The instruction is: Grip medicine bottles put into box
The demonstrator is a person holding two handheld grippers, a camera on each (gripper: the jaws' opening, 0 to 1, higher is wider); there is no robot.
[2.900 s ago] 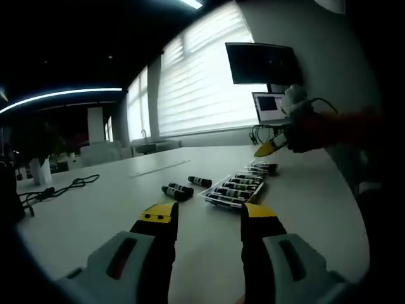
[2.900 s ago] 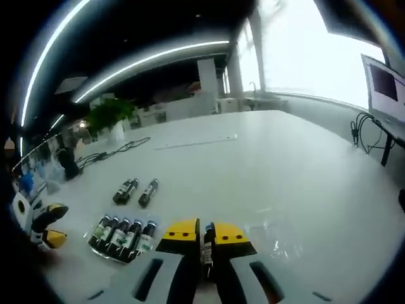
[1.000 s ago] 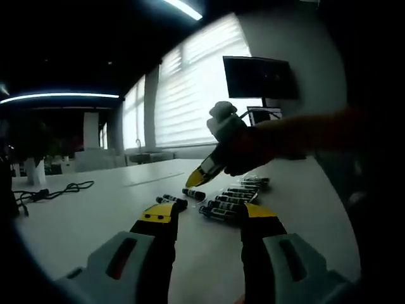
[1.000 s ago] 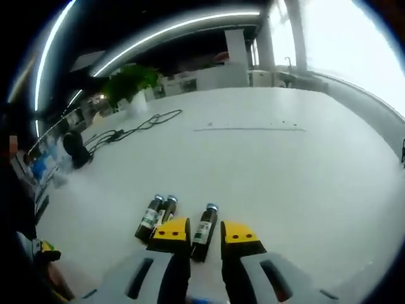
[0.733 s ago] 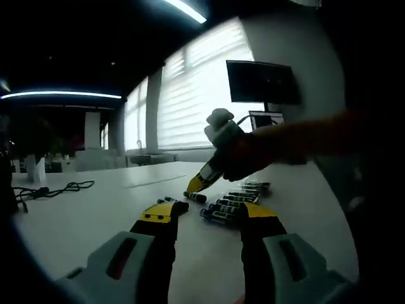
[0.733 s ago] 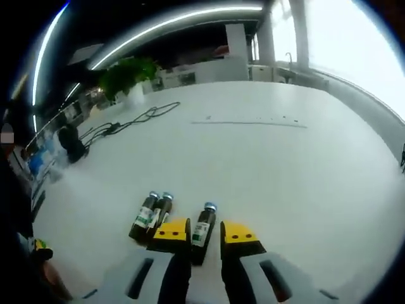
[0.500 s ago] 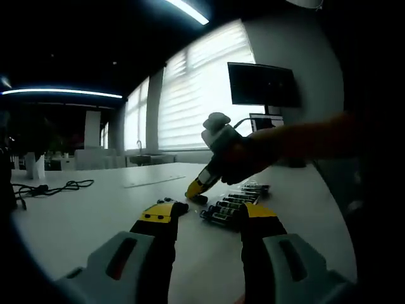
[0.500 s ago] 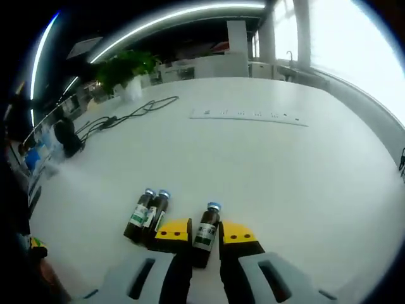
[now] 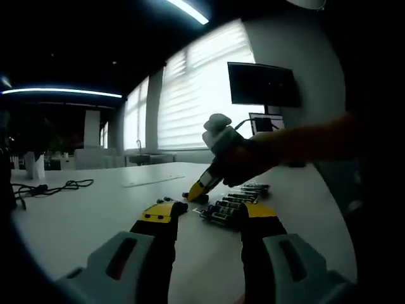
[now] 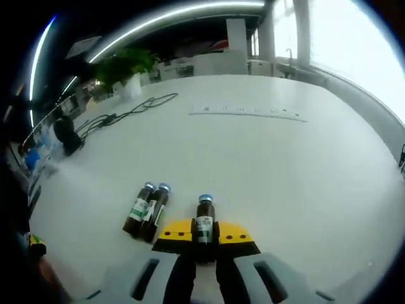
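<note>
Half a second ago the right gripper's [image 10: 197, 235] jaws stood apart on either side of a lying medicine bottle [image 10: 204, 221]; now they have come together on it, and the bottle points straight forward from between them, blue cap leading, clamped at its lower body; whether it has left the tabletop [image 10: 285, 164] I cannot tell. Just to the left of that bottle, two more bottles [image 10: 147, 210] lie side by side, touching each other, apart from the jaws; farther beyond the pair, a black cable [image 10: 126, 114] trails toward a green plant [image 10: 123, 66]. Seen from the left gripper [image 9: 205, 218], whose jaws stand apart and hold nothing, the right gripper [image 9: 197, 190] dips to the tabletop just beside the box [image 9: 231, 204], a low tray with a row of bottles already in it; behind the box stand a laptop [image 9: 266, 121] and a dark screen [image 9: 261, 83]. My worry: the grip sits low on a round glass body, so the bottle could swivel or slide out on the way to the box; a low swing might also knock the pair.
</note>
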